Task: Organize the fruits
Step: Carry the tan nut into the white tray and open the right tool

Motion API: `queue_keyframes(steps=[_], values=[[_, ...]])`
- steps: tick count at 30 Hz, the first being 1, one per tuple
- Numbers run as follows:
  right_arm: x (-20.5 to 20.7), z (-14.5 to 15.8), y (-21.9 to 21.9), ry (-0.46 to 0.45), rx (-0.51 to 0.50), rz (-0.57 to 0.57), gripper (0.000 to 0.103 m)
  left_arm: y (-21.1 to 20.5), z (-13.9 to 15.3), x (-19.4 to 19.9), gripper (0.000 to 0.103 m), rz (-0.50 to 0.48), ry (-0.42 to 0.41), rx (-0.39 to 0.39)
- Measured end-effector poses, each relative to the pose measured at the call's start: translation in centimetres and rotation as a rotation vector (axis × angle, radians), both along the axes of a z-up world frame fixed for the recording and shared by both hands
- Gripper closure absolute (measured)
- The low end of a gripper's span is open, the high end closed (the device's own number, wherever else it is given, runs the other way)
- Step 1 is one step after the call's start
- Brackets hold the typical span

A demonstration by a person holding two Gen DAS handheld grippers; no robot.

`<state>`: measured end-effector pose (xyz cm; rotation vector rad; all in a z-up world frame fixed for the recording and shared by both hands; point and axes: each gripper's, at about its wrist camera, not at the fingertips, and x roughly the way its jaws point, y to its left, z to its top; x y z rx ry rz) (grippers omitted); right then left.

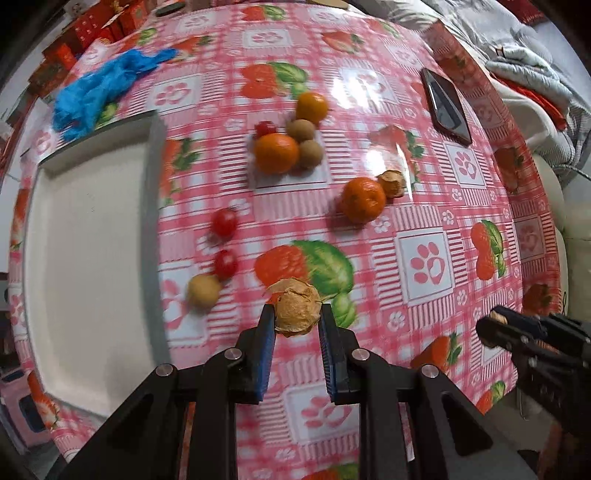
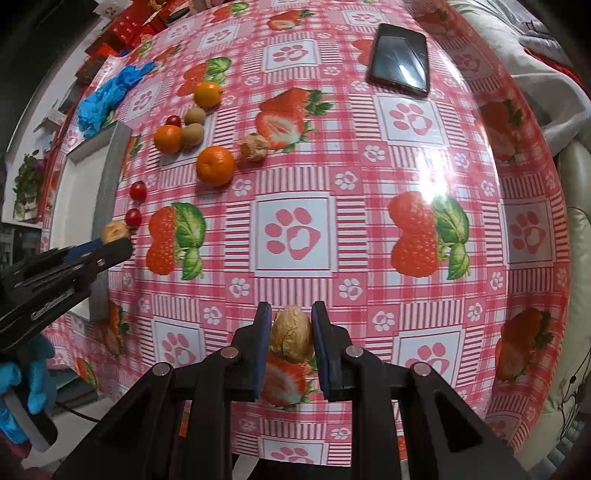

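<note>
My left gripper is shut on a tan papery-husked fruit, held above the pink tablecloth. My right gripper is shut on a similar wrinkled tan fruit. On the cloth lie three oranges, two brown round fruits, small red tomatoes, a yellowish round fruit and another husked fruit. A white tray lies left of the left gripper. The right gripper's tip shows at the right edge.
A dark phone lies at the table's far right. A crumpled blue plastic piece sits behind the tray. Red boxes line the far left edge. A blue-gloved hand holds the left gripper. Grey fabric lies beyond the table.
</note>
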<state>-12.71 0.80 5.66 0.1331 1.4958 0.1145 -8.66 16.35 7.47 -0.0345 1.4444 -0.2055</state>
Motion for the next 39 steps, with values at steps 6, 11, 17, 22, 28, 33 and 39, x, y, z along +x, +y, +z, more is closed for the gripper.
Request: queue_keyframes(steps=[6, 11, 17, 22, 28, 33, 39], values=[[0.3, 0.8, 2.5, -0.008, 0.000, 0.048, 0.079, 3.9, 0.3, -3.0, 0.079, 0.068, -0.014, 0.027], [0.8, 1.4, 5.4, -0.014, 0.000, 0.105, 0.079, 7.4, 0.4, -3.7, 0.079, 0.133, -0.012, 0.039], [1.7, 2.0, 9.5, -0.021, 0.007, 0.177, 0.079, 11.6, 0.4, -4.3, 0.079, 0.216, -0.017, 0.042], [2.7, 2.2, 14.1, -0.018, 0.031, 0.245, 0.079, 15.2, 0.2, -4.4, 0.079, 0.271, -0.020, 0.063], [3.8, 1.9, 20.2, -0.012, 0.065, 0.333, 0.079, 18.3, -0.8, -4.5, 0.079, 0.303, -0.008, 0.094], [4.7, 0.6, 25.0, 0.022, 0.106, 0.377, 0.079, 19.8, -2.2, -4.5, 0.079, 0.306, 0.018, 0.101], [5.3, -1.3, 28.3, 0.064, 0.116, 0.399, 0.079, 20.5, -3.6, -4.4, 0.079, 0.300, 0.039, 0.114]])
